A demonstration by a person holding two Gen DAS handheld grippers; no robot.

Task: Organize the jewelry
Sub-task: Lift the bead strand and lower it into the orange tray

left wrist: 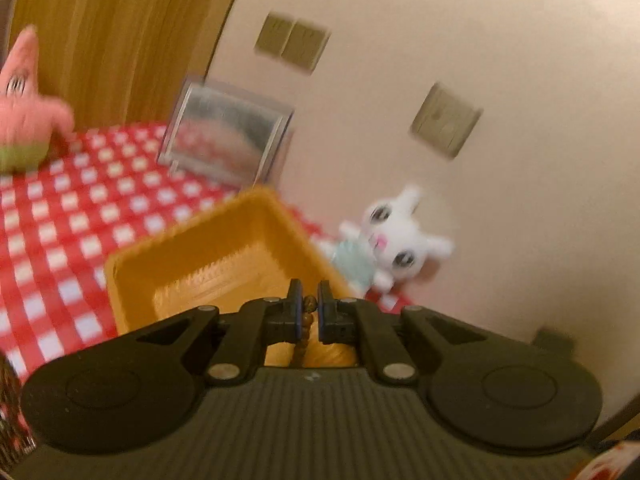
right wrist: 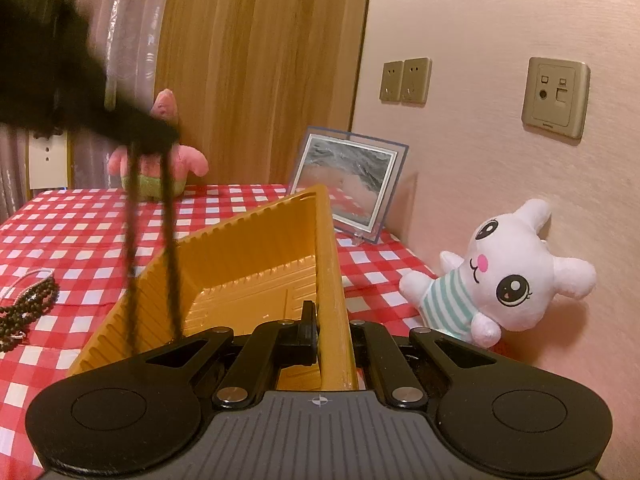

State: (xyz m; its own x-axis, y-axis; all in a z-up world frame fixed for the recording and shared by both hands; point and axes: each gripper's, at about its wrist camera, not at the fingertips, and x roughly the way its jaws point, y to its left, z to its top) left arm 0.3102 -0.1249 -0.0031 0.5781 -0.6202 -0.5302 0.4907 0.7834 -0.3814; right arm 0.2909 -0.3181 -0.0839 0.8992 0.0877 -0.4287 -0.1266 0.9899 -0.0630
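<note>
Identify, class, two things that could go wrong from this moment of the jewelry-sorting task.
1. The left gripper pinches the bead necklace by only a bead or two, so it could slip free and its hanging loop land outside the yellow tray.
2. The right gripper clamps the tray's wall, tilting it; the tray could tip further, and the loose beads on the checkered tablecloth lie nearby.

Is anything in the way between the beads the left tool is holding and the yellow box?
Nothing visible. The left tool pinches the bead strand, which hangs right over the open yellow box. The right tool grips the box's near wall, beside the drop path.
</note>
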